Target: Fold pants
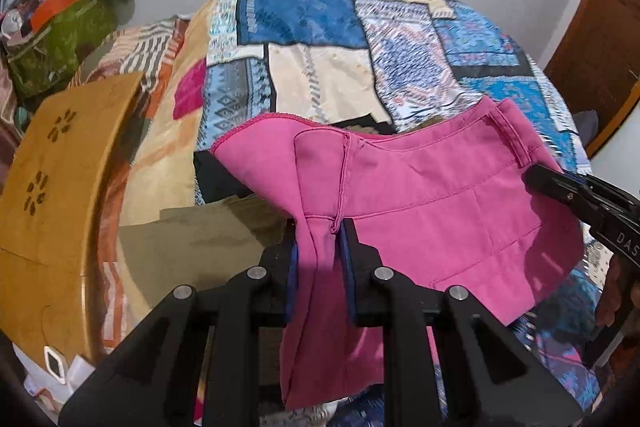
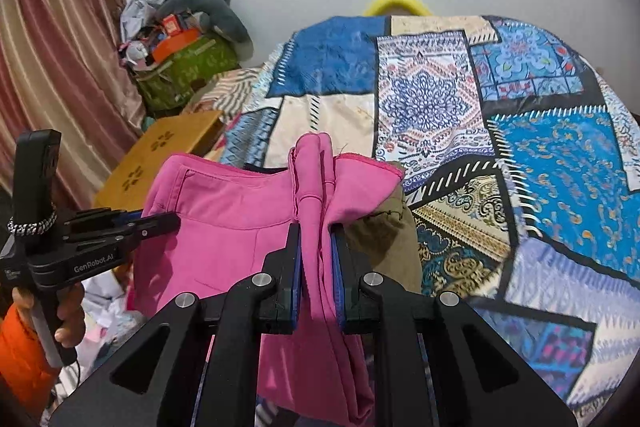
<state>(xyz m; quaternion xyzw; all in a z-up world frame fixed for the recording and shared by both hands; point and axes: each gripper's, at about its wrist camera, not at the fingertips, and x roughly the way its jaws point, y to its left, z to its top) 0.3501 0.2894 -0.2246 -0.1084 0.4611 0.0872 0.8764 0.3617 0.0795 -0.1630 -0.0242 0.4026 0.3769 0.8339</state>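
Firmly pinched, pink pants (image 1: 420, 203) between both jaws

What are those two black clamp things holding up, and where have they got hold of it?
Pink pants. The left gripper and the right gripper each pinch a bunched bit of cloth at opposite ends of the waist end.

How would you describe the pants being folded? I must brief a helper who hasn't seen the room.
Find the bed with the blue patchwork bedspread. Held up over its near edge, between the left hand-held gripper and the right hand-held gripper, are the pink pants. They are plain bright pink, unlike the olive-brown cloth under them.
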